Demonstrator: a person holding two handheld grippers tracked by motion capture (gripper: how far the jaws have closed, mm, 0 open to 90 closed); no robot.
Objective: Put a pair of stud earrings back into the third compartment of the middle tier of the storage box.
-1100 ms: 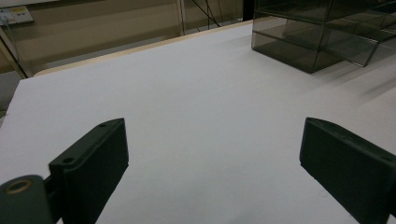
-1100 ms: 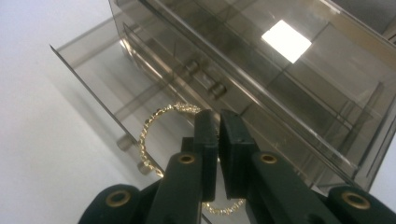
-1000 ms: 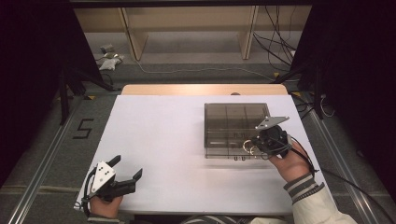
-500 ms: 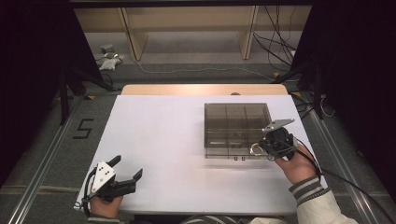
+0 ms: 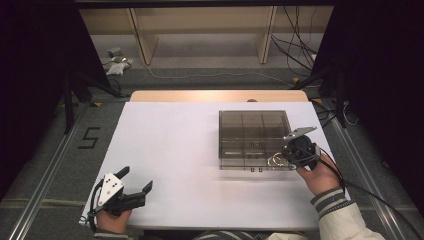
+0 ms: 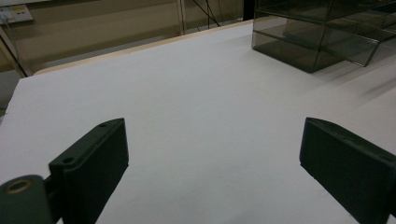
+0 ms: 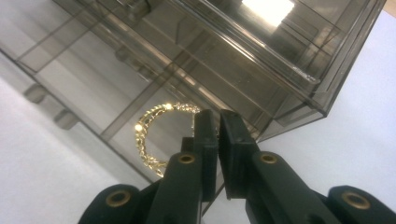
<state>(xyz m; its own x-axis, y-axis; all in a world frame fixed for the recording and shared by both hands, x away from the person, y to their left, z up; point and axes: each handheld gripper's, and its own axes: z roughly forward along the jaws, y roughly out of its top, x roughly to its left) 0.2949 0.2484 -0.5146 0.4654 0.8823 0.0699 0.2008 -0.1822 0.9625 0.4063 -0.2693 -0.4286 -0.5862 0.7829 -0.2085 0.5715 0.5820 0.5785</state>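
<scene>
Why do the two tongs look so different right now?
The left tongs stand wide open with nothing between them; the right tongs are pinched shut on a gold bracelet. The left tongs rest low over the bare white table; the right tongs are at the smoky clear box. Both are black and held by hand.

Pretty dim room overall, with the white tabletop [image 5: 200,150] catching most of the light and a strip of bare wood [image 5: 215,96] showing along its far edge. The floor [image 5: 210,70] is grey carpet, with a "5" [image 5: 89,138] marked on it off to the left. Metal rails [image 5: 40,180] run along both sides. A pale wooden shelf frame [image 5: 205,25] stands at the back, black cables [image 5: 300,45] trail across the floor on the right, and dark curtains [image 5: 35,60] close off both sides.
</scene>
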